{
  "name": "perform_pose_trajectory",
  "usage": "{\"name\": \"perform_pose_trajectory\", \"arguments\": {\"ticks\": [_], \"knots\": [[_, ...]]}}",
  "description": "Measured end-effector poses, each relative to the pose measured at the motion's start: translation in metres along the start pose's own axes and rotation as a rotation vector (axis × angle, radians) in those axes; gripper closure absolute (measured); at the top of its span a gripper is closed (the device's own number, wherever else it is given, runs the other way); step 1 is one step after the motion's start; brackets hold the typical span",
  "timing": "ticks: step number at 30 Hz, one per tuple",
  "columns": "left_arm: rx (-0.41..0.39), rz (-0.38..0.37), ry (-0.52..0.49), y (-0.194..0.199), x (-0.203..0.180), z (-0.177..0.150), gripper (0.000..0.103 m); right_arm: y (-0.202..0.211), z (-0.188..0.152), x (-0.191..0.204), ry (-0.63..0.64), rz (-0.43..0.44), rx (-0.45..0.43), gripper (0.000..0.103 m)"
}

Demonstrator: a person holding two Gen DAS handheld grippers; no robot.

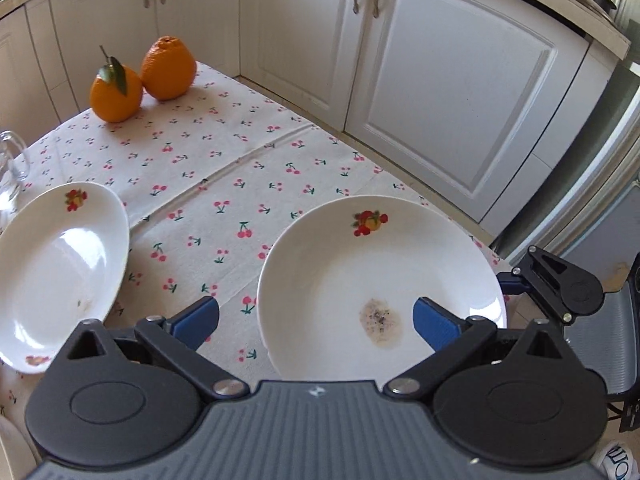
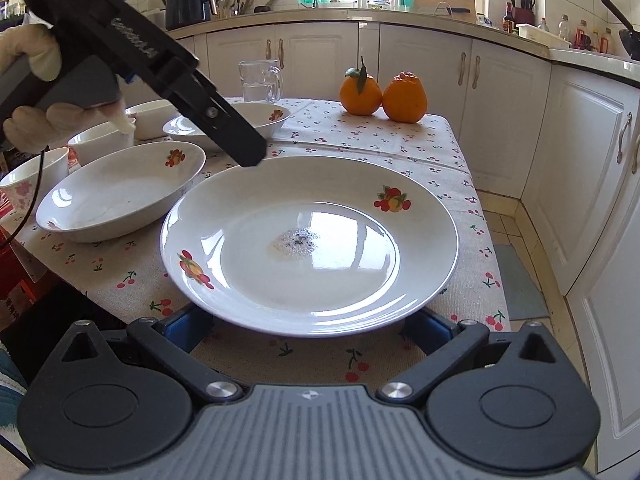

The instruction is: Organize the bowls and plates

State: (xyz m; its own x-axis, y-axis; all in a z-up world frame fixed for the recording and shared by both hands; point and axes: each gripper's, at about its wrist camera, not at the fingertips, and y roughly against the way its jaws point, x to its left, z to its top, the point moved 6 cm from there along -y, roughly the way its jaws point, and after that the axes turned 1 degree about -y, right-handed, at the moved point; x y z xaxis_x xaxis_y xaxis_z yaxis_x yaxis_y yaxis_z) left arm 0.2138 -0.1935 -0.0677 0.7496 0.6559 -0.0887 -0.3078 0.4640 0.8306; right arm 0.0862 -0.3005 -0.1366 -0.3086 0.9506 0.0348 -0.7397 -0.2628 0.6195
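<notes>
A white plate with fruit prints and a brown stain [image 1: 380, 280] [image 2: 312, 240] lies on the cherry-print tablecloth near the table's right edge. My left gripper [image 1: 316, 320] is open above its near-left rim, one blue pad over the plate, one over the cloth; its body shows in the right wrist view [image 2: 224, 128]. My right gripper [image 2: 308, 332] is open, its fingers straddling the plate's near rim, tips hidden beneath it. A second deep white plate [image 1: 60, 272] [image 2: 120, 192] lies to the left. A third dish [image 2: 272, 116] sits behind.
Two oranges [image 1: 140, 76] [image 2: 384, 96] and a glass mug [image 2: 260, 80] stand at the table's far end. Several white bowls and a cup [image 2: 36, 180] crowd the left side. White cabinets [image 1: 440, 80] flank the table; the table edge [image 2: 484, 280] is just right of the plate.
</notes>
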Motion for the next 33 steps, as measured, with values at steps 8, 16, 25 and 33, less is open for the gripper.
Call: {"name": "perform_pose_trajectory", "arguments": {"ticks": [8,16,25,33], "knots": [[0.117,-0.075,-0.059,-0.041,0.0,0.015,0.003,0.003,-0.005,0.0,0.008,0.01,-0.07,0.0],[0.202,-0.129,-0.083,-0.064,0.002,0.022,0.025,0.007,-0.008,0.001,0.007,0.012,-0.074,0.0],[0.279,-0.189,-0.126,-0.07,0.006,0.027,0.029,0.003,-0.004,-0.001,0.01,0.013,-0.058,0.0],[0.313,-0.196,-0.163,-0.074,0.005,0.03,0.029,0.002,-0.003,-0.001,0.011,0.014,-0.048,0.0]]}}
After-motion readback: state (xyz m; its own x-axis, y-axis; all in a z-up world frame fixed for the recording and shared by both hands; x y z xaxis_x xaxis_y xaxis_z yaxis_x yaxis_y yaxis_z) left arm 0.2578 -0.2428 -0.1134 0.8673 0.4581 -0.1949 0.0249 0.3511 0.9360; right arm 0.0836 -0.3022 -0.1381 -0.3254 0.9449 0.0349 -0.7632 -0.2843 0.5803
